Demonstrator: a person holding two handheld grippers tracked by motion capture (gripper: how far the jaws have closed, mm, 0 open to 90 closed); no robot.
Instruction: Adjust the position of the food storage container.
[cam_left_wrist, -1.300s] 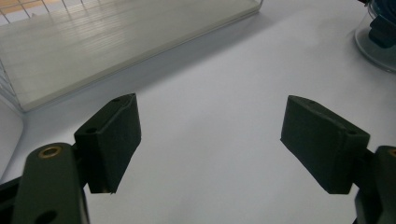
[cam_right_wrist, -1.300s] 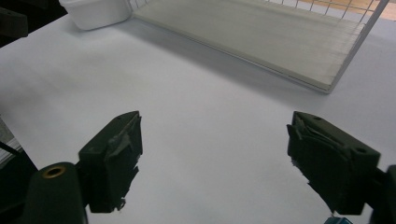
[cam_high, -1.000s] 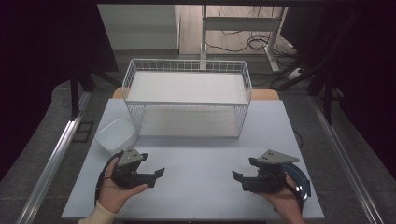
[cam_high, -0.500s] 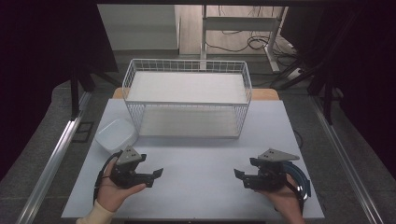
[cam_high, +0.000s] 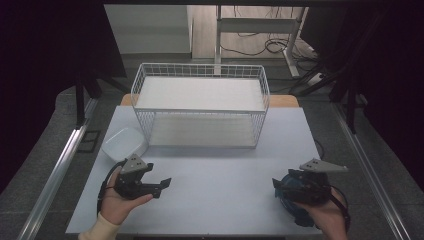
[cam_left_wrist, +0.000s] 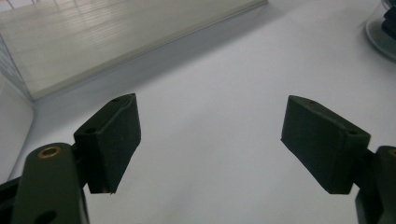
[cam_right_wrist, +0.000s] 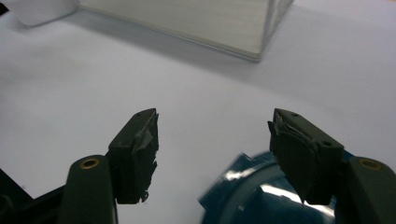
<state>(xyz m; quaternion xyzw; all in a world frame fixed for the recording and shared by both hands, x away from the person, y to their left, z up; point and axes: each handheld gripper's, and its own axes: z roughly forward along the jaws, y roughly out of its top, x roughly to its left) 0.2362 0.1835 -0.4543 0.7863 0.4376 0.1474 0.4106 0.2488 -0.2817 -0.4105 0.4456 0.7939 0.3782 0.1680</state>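
Observation:
A dark blue bowl (cam_high: 292, 206) sits at the table's front right, mostly covered by the person's right hand. My right gripper (cam_high: 276, 186) hovers over its left rim. In the right gripper view the bowl (cam_right_wrist: 254, 186) lies low between the right gripper's (cam_right_wrist: 215, 154) jaws, under the right-hand one. Those jaws have just been closing, and the pads stand apart from the bowl. My left gripper (cam_high: 166, 183) rests at the front left, pointing right. In its own view the left gripper (cam_left_wrist: 210, 140) is wide open over bare table.
A white wire basket (cam_high: 200, 112) with a pale board inside stands at the middle back of the table (cam_high: 220, 170). A white plastic container (cam_high: 125, 143) lies just behind the left hand. The bowl (cam_left_wrist: 384, 28) shows far off in the left gripper view.
My right gripper has slid to the right, back over the blue bowl, and its jaws stand narrower. The left gripper has stayed in place.

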